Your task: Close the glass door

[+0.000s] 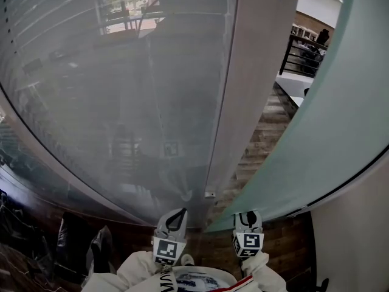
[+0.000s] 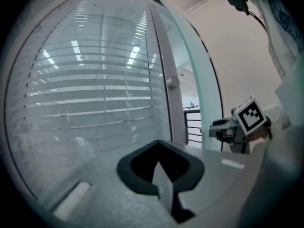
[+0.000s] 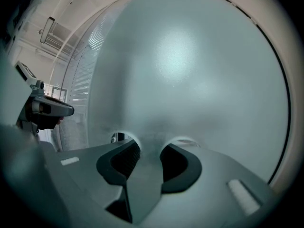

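Note:
The frosted glass door [image 1: 331,114] stands ajar at the right, swung away from the grey door post [image 1: 255,72]. It fills the right gripper view [image 3: 190,70]. My right gripper [image 1: 248,216] is at the door's near edge, and that edge runs between its jaws [image 3: 150,146], which are shut on it. My left gripper [image 1: 177,215] hangs in front of the fixed glass wall [image 1: 121,102], its jaws [image 2: 159,146] shut with nothing in them. Each gripper shows in the other's view, the right gripper [image 2: 223,129] and the left gripper [image 3: 52,109].
Blinds [image 2: 95,94] hang behind the glass wall. A small latch plate [image 1: 209,194] sits low on the post. Through the gap I see a wooden floor [image 1: 267,126] and a black railing [image 1: 301,56]. A white wall [image 1: 358,236] flanks the door on the right.

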Demonstrator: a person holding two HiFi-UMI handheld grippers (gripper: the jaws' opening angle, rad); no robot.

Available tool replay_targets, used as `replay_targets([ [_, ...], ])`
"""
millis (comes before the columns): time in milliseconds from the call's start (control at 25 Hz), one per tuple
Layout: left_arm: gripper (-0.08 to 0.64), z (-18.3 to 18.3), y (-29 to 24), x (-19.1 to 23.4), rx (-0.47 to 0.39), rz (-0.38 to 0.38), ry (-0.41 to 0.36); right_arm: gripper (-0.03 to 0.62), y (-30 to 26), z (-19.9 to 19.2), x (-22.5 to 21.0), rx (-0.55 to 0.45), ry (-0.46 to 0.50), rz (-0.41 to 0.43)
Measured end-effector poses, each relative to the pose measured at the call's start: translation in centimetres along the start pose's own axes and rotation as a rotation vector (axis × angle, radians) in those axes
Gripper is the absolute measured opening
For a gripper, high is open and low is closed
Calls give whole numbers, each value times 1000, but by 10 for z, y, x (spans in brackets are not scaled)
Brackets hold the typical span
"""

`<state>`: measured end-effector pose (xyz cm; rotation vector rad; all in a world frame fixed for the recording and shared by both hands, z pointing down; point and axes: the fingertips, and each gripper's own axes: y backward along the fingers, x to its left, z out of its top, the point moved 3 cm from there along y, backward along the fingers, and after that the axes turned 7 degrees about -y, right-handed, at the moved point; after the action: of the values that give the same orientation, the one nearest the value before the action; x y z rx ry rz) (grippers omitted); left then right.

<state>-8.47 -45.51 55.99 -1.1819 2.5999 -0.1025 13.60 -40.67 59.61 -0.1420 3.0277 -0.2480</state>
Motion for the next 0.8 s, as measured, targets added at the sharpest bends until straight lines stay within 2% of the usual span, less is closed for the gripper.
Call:
replay_targets([
  [800,3,0,12,6,0,12,-11,130,-38,6,-5,-9,12,-18],
])
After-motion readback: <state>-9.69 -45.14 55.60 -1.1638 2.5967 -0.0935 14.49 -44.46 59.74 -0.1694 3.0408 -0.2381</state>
